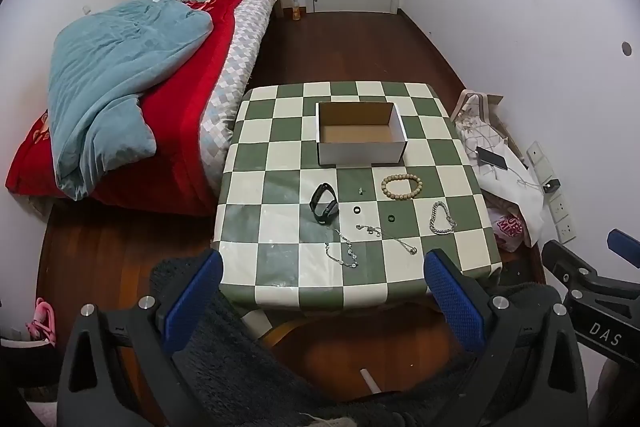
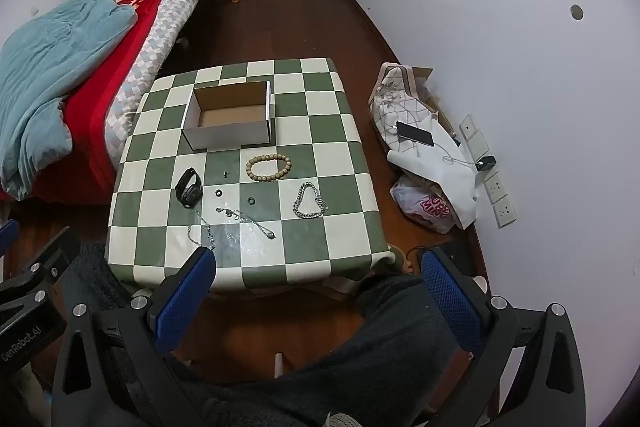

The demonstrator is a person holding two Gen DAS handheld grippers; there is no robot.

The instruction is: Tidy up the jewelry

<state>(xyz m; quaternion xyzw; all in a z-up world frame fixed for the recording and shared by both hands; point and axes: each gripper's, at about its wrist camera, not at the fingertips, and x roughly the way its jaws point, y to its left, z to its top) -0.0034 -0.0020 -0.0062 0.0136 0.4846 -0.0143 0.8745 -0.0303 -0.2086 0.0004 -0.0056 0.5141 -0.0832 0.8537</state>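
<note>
Facing right gripper (image 1: 600, 267), left-view only.

Table (image 1: 280, 267) with green-and-cream checked covering. An open cardboard box (image 1: 362, 151) stands toward 12 o'clock, nothing visible inside. Just nearer than it, at about 2 o'clock of table centre, lies a wooden bead bracelet (image 1: 401, 186). A black watch (image 1: 324, 203) lies at 9 o'clock. A heavy silver chain (image 1: 442, 217) lies at 3 o'clock. Two thin silver chains (image 1: 342, 249) (image 1: 390, 237) lie toward 6 o'clock. Two small dark rings (image 1: 357, 210) (image 1: 391, 217) and a tiny dark item (image 1: 361, 191) sit near centre.
</note>
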